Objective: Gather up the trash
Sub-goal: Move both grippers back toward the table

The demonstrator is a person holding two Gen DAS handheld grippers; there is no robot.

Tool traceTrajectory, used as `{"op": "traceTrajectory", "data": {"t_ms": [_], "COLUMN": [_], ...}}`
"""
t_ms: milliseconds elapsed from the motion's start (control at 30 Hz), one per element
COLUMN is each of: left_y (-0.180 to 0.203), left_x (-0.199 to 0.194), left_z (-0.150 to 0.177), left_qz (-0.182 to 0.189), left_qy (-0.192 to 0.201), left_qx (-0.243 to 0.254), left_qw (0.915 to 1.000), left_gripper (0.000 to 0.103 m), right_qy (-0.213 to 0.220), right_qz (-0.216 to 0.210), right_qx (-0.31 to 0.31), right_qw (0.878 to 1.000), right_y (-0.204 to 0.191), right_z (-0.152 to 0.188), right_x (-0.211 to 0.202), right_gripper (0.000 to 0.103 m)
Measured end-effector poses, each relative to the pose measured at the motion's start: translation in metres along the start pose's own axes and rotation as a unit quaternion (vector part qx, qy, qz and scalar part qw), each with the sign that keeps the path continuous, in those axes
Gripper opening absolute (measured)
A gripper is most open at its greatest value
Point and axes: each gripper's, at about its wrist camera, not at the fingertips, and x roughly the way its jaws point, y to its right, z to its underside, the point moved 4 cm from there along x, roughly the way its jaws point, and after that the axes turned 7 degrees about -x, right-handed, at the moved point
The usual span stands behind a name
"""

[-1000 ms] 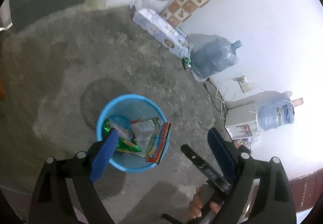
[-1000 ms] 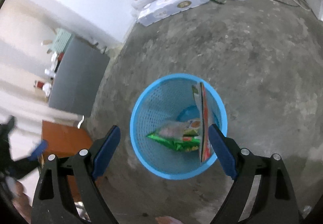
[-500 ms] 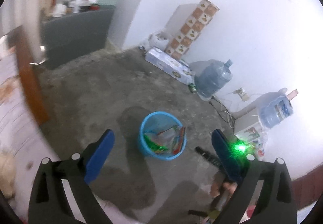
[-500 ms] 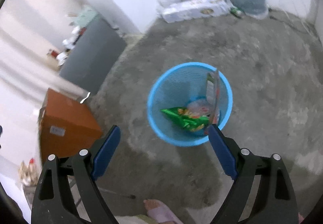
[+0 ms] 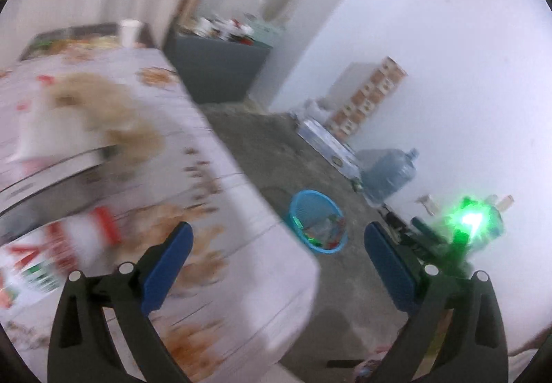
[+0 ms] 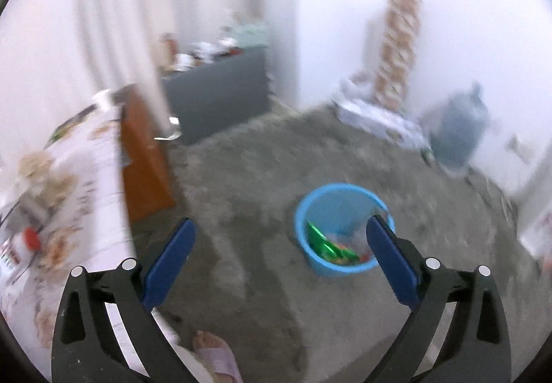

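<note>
The blue mesh basket [image 5: 300,210] stands on the concrete floor beside the table corner, with a green wrapper [image 6: 321,241] and other packets inside it. My left gripper [image 5: 276,231] hangs open and empty over the corner of the cloth-covered table [image 5: 207,176], where blurred white and red packaging [image 5: 86,238] lies. My right gripper [image 6: 281,222] is above the floor short of the basket [image 6: 331,196]; its jaws are opening and nothing is between them. In the left wrist view the other gripper shows at the right as a green glare [image 5: 472,221].
A grey cabinet [image 5: 220,69] with clutter on top stands by the far wall. A water jug [image 5: 390,172], flat cartons [image 5: 327,145] and a stack of boxes [image 5: 369,93] line the right wall. A person's slippered foot [image 6: 214,355] is near the table's side [image 6: 145,169].
Both grippers have pulled up and back from right over the basket, which now looks small and far. The left view has swung left onto the table. The right gripper's view has rolled upright.
</note>
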Motion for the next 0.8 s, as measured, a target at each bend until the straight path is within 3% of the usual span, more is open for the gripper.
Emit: {"op": "traceTrajectory", "data": {"t_ms": [167, 333, 400, 500, 633, 800], "left_y": [-0.042, -0.088, -0.109, -0.135, -0.169, -0.203], "left_x": [-0.059, -0.108, -0.122, -0.131, -0.128, -0.112], "left_z": [0.022, 0.043, 0.050, 0.054, 0.045, 0.029], "left_qz": [-0.006, -0.031, -0.055, -0.087, -0.114, -0.107], "left_qy": [0.049, 0.103, 0.122, 0.139, 0.144, 0.125], "left_qx": [-0.009, -0.042, -0.055, -0.064, -0.095, -0.122], "left_qw": [0.9988, 0.9933, 0.9895, 0.9844, 0.9784, 0.9788], "left_gripper": [0.097, 0.097, 0.097, 0.097, 0.097, 0.097], "right_qy": [0.061, 0.061, 0.032, -0.043, -0.114, -0.165], "right_qz": [-0.076, -0.222, -0.280, -0.366, -0.419, -0.438], "right_qx": [-0.031, -0.024, -0.008, 0.014, 0.029, 0.054], "right_qw": [0.995, 0.973, 0.959, 0.930, 0.900, 0.882], "right_y": [-0.056, -0.114, -0.137, -0.184, -0.229, -0.271], "right_z": [-0.017, -0.026, -0.024, -0.018, -0.008, 0.005], "right_x": [-0.027, -0.037, -0.032, -0.018, -0.002, 0.004], "right_gripper": [0.095, 0.095, 0.095, 0.095, 0.095, 0.095]}}
